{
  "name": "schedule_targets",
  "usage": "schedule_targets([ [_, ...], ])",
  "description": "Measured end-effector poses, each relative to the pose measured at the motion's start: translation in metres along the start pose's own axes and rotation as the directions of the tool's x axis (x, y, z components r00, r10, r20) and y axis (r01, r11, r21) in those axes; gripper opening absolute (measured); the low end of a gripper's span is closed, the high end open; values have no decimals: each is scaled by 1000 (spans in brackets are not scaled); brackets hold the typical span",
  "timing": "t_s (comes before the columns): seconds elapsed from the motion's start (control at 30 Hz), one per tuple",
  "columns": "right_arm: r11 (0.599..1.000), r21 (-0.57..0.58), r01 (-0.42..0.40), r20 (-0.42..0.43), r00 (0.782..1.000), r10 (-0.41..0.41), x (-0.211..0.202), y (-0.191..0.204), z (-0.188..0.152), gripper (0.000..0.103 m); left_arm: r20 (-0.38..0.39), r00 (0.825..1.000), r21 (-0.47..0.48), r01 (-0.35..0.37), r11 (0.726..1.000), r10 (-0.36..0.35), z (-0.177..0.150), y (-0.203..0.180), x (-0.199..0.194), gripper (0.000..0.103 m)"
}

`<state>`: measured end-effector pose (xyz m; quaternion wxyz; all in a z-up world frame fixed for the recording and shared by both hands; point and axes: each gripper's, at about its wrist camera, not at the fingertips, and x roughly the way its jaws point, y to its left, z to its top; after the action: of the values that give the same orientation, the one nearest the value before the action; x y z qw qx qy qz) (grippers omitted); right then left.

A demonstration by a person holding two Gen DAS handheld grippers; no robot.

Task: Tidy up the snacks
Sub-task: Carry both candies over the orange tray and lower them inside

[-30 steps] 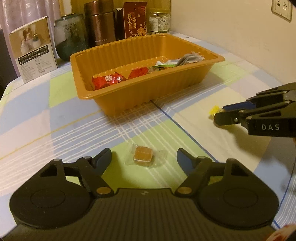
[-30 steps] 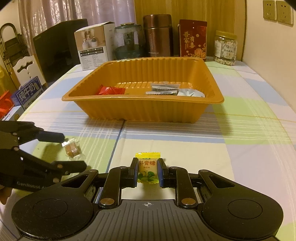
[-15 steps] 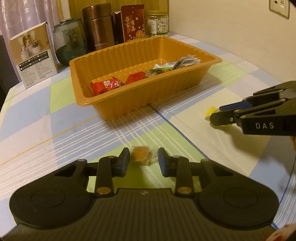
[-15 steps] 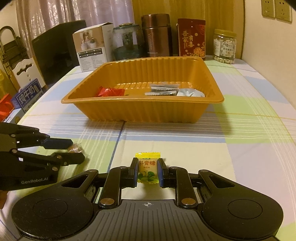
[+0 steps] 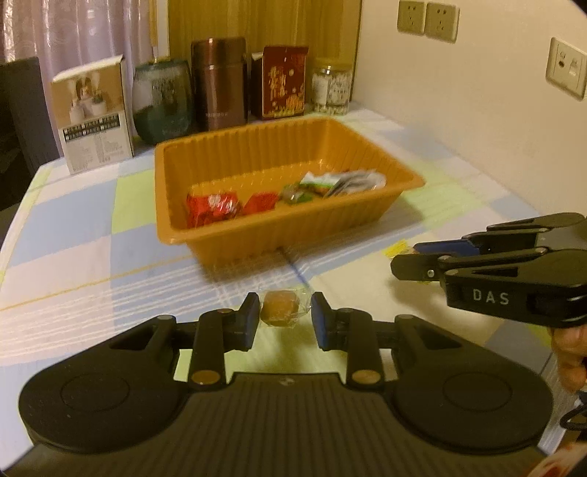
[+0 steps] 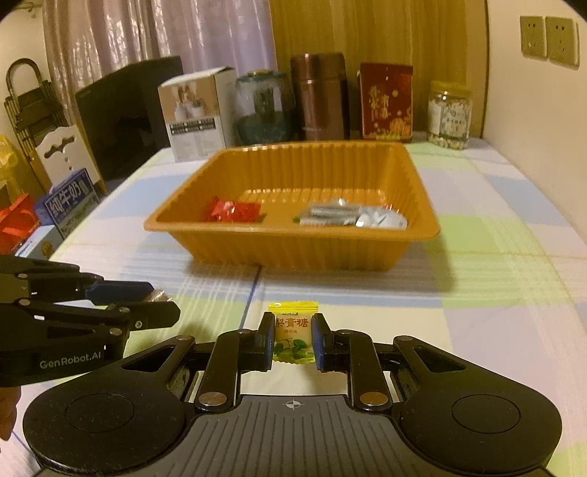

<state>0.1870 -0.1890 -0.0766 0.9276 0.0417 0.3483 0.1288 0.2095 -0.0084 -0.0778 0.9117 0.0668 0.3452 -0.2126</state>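
left claw narrowly parted around brown wrapped candy, grip unclear | right claw clamped on yellow candy packet | both low over checked worktop | orange tray beyond, holding wrapped snacks | far edge: box, jars, flask, red carton | wall sockets, curtain

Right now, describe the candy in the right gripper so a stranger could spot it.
Find the orange tray on the checked cloth; just in front of it the right gripper holds a candy. Its yellow wrapper with green leaves differs from the left gripper's brown sweet.
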Motion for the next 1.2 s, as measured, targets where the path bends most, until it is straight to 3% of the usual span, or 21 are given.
schedule_targets([
  [0.5,997,36,66,136,988,-70,-39,-37,45,21,118,993,-151,-15,988,33,52,-15,-20,28],
  [1.2,997,68,41,183,982,-53,-6,-37,90,21,151,985,-194,-49,980,79,96,7,2,28],
])
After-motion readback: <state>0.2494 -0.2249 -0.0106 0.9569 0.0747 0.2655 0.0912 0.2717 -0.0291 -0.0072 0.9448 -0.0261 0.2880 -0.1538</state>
